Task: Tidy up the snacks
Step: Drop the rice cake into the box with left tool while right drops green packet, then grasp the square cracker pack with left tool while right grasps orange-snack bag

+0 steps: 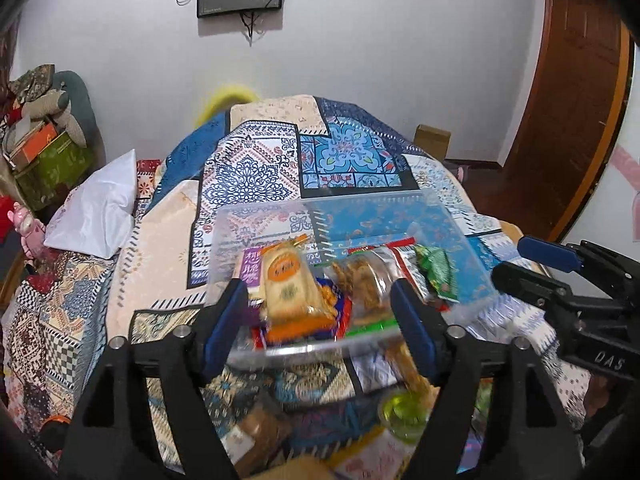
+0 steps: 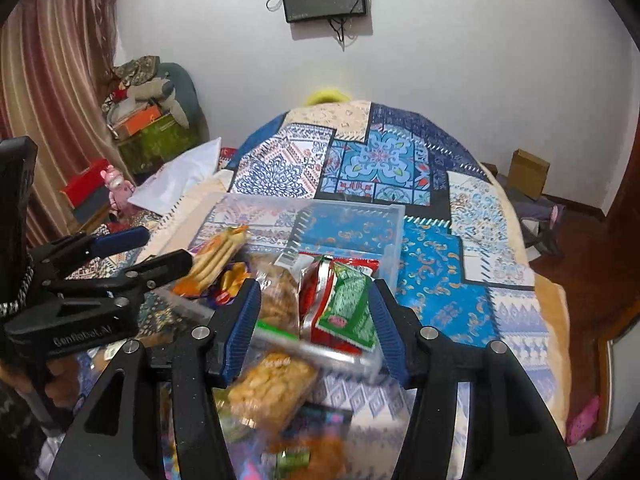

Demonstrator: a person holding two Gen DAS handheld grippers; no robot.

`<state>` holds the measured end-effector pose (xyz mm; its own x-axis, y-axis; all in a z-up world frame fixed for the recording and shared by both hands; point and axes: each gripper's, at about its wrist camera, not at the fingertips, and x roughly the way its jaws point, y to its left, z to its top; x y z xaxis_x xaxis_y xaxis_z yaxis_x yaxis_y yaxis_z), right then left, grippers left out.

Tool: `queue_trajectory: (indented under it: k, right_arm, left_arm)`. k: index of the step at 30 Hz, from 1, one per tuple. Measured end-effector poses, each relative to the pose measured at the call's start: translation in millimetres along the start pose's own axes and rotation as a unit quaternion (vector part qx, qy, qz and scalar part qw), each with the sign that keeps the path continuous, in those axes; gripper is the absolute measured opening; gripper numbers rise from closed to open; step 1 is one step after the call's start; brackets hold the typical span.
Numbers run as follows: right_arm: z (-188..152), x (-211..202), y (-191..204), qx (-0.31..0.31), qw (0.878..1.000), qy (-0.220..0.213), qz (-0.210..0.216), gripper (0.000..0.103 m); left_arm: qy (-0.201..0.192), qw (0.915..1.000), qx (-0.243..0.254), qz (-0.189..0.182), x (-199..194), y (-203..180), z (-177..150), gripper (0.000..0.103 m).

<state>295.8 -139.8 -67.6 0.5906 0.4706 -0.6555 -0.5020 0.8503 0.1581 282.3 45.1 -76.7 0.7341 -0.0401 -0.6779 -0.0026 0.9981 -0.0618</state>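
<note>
Two claws hang over a clear plastic storage box point(image 1: 460, 216) resting on a bed covered with a blue-and-cream patchwork quilt point(image 1: 256, 168). The left claw point(image 1: 320, 320) stands open, its blue pads either side of an orange-and-cream biscuit packet point(image 1: 288, 284) in the box, not pressing it. The right claw point(image 2: 312, 324) is also apart, a green-and-red foil sachet point(image 2: 348, 308) between its pads; whether they touch it is unclear. A clear bag of golden fried snacks point(image 2: 280, 300) lies beside the sachet. More packets point(image 2: 272, 392) lie loose on the quilt, nearer the cameras.
</note>
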Motion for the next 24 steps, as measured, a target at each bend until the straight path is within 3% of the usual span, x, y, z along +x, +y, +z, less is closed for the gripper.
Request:
queue_trajectory:
  k: [10, 20, 24]
  right_arm:
    - [-34.8, -39.6, 4.1, -0.007, 1.000, 0.003, -0.001, 0.055]
    - [-81.2, -36.3, -2.3, -0.001, 0.999, 0.050, 0.004, 0.057]
    - [-98.4, -26.9, -5.9, 0.006, 0.998, 0.070, 0.005, 0.060]
  left_arm:
    - [0.024, 0.9997, -0.002, 0.010, -40.7, 10.8, -48.2, 0.075]
    - [0.085, 0.9955, -0.031, 0.028, -29.1, 27.9, -113.6, 0.075]
    - [0.098, 0.9930, -0.045, 0.048, -19.9, 31.5, -131.1, 0.086]
